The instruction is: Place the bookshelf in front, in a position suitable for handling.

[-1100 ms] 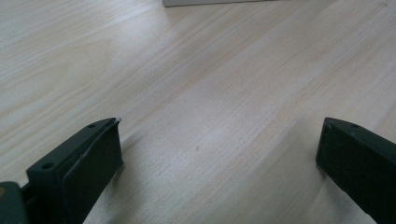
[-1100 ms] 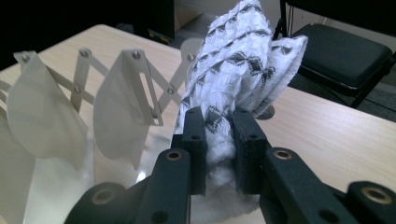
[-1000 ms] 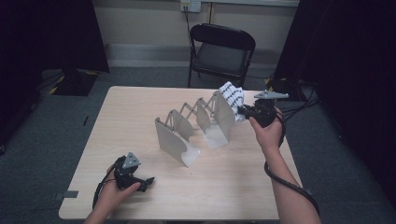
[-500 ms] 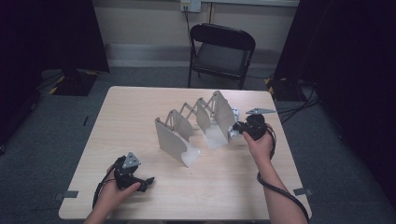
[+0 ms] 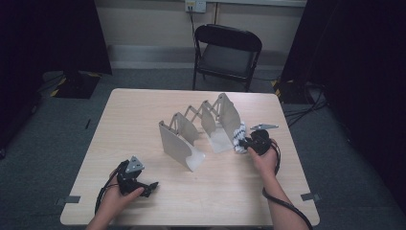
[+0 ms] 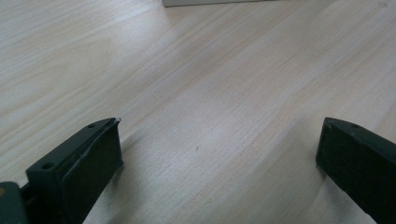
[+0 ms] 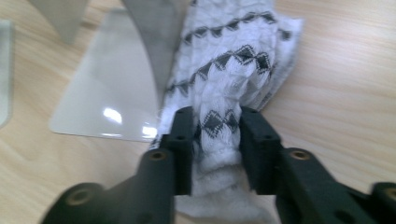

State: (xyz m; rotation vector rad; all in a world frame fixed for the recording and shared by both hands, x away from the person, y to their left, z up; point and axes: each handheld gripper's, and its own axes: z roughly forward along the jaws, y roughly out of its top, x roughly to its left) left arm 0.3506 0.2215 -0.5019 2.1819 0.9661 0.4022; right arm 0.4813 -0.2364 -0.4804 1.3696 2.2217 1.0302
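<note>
Beside the rack [image 5: 201, 129], right gripper [image 5: 243, 143] clasping patterned cloth [image 7: 224, 79], open tabletop [image 5: 230, 191] nearer.

White knitted cloth with black zigzag bands [image 7: 229, 79]: top cut off by the right gripper view's upper edge, lower end hidden behind the jaws, whole view slightly blurred. In the high view the cloth [image 5: 239, 138] is too small to read its pattern, and whether it touches the light grey folding accordion rack [image 5: 198, 129] can't be told. Rack panels [image 7: 116, 88] cropped at top and left edges. Left gripper [image 6: 219, 154]: jaws cut off at the bottom and right edges.
</note>
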